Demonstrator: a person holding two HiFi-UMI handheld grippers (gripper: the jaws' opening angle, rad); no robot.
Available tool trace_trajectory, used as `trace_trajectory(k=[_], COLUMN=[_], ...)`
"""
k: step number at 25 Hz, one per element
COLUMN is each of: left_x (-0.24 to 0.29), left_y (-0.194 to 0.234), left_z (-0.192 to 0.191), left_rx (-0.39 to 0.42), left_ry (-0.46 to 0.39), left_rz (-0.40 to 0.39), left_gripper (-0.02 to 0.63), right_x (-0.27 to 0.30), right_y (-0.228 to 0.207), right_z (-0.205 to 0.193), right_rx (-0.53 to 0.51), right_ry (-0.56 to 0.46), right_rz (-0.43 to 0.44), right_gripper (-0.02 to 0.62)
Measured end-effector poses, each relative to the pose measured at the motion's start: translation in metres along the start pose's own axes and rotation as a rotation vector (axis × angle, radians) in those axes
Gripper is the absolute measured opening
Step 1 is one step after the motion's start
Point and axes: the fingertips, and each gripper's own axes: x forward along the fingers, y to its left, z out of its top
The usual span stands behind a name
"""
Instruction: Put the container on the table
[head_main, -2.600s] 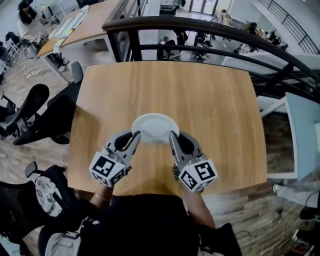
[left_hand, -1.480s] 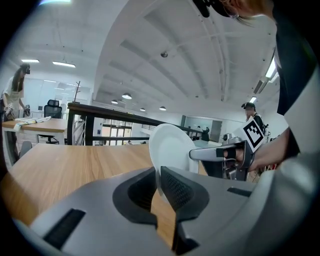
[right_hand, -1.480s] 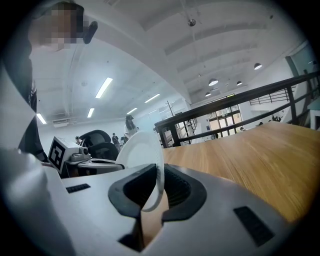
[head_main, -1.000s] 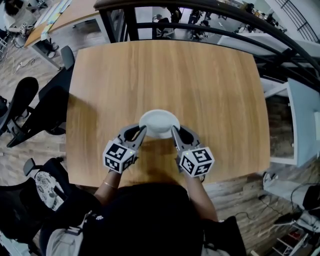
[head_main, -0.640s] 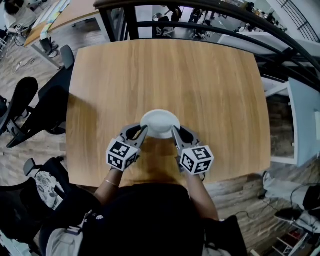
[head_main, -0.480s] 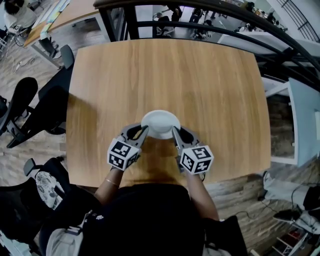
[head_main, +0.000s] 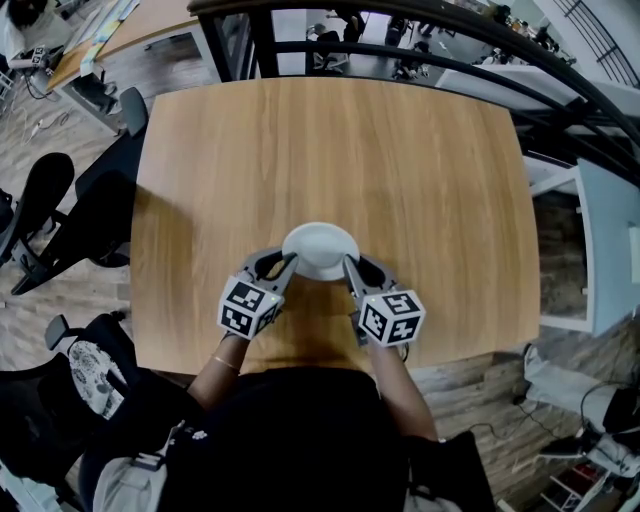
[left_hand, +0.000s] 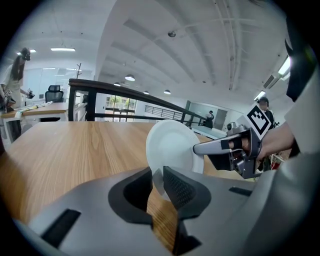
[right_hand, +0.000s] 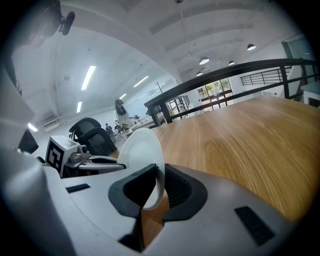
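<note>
A white round container (head_main: 320, 250) sits low over the wooden table (head_main: 330, 150), between my two grippers; whether its base touches the wood I cannot tell. My left gripper (head_main: 291, 263) has the container's left rim (left_hand: 172, 147) between its jaws, which are opening, with a gap beside the rim. In the left gripper view the left gripper (left_hand: 159, 180) is at the bottom, and the right gripper (left_hand: 200, 148) reaches in from the right. My right gripper (head_main: 348, 264) is shut on the right rim (right_hand: 142, 150). In its own view the right gripper (right_hand: 160, 187) pinches the thin edge.
A black railing (head_main: 400, 40) runs beyond the table's far edge. Black office chairs (head_main: 60, 220) stand to the left of the table. The person's dark clothing (head_main: 290, 440) fills the near side below the table's front edge.
The container and both grippers have sunk toward the table top, and it looks smaller than 2.6 s ago. Sideways it has hardly shifted over the last second.
</note>
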Motion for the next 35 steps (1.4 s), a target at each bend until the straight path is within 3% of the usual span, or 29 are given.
trace_trajectory(k=[12, 35], left_x=[0.009, 0.019], left_y=[0.004, 0.013], left_z=[-0.017, -0.025], left_rx=[-0.001, -0.004], left_ry=[0.068, 0.086], left_rz=[0.023, 0.048], left_gripper=[0.094, 0.126], right_x=[0.006, 0.018], right_y=[-0.006, -0.018], right_z=[-0.010, -0.022], right_rx=[0.000, -0.024], right_ry=[0.041, 0.099], right_rz=[-0.010, -0.062], right_gripper=[0.035, 0.063])
